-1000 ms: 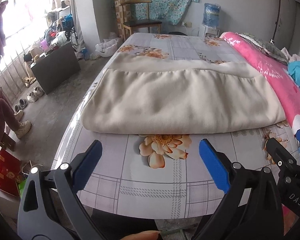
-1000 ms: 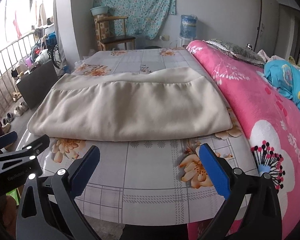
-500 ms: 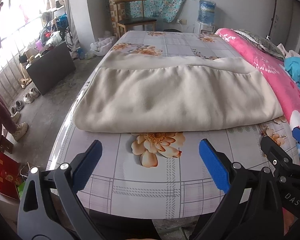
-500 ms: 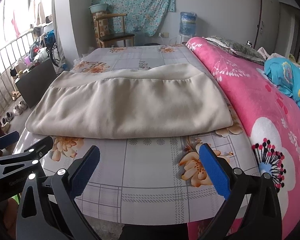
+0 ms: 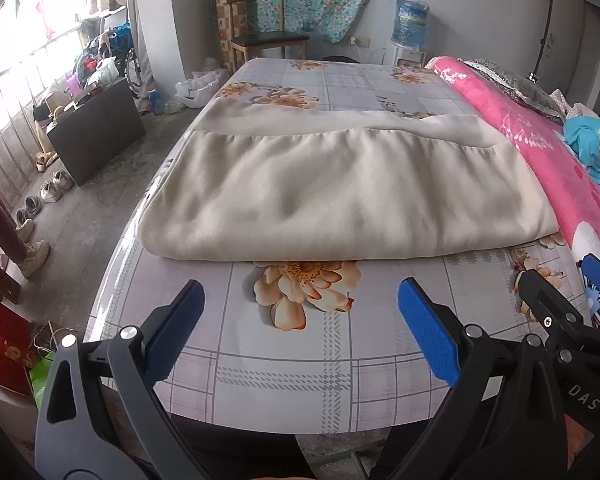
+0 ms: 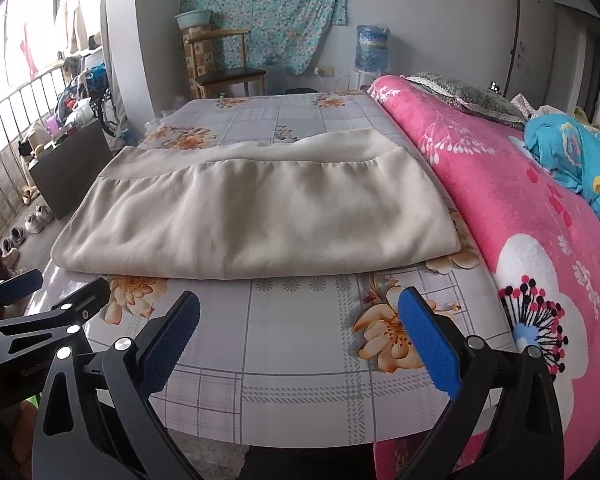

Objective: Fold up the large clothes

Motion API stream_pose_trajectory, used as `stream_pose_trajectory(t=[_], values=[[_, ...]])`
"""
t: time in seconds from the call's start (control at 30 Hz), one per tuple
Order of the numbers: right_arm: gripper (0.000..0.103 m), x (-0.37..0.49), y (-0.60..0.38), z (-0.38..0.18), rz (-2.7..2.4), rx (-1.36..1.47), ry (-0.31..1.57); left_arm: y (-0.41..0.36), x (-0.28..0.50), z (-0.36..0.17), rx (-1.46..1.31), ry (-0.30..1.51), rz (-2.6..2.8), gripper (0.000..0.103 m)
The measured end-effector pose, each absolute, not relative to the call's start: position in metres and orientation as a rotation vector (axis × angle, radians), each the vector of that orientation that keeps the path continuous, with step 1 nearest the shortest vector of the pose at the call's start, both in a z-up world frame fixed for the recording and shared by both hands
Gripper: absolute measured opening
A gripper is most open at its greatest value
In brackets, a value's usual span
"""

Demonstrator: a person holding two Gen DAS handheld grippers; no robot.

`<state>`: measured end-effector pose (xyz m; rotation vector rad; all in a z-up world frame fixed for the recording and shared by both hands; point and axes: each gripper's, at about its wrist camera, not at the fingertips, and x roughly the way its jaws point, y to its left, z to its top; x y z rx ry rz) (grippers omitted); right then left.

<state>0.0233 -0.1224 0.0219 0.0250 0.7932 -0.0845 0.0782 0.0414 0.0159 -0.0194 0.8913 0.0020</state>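
A large beige garment (image 5: pixel 340 196) (image 6: pixel 256 216) lies folded in a wide rectangle across the floral bed sheet (image 5: pixel 300 340), with a smooth band along its far edge. My left gripper (image 5: pixel 300 320) hangs open over the near end of the bed, short of the garment's near fold, holding nothing. My right gripper (image 6: pixel 298 320) is open as well, also just short of that fold and to the right of the left one. Each tool shows at the edge of the other's view.
A pink floral blanket (image 6: pixel 540 208) with a blue cloth (image 6: pixel 572 152) on it runs along the bed's right side. Left of the bed are bare floor, a dark cabinet (image 5: pixel 96 128), shoes and a seated person's legs (image 5: pixel 4 236). A chair (image 5: pixel 264 40) stands at the far wall.
Both grippers have drifted slightly, so the garment sits a bit lower and nearer in both views. The jaws have stayed open and the garment has not moved.
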Motion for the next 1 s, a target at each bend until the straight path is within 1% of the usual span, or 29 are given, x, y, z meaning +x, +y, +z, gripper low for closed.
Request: stream_pose_trajectory(t=[1.0], values=[[0.097, 0.0236, -0.1271, 0.0234, -0.089, 0.02, 0.799, 0.0402, 0.0779, 0.0165, -0.016, 0.897, -0.005, 0.094]])
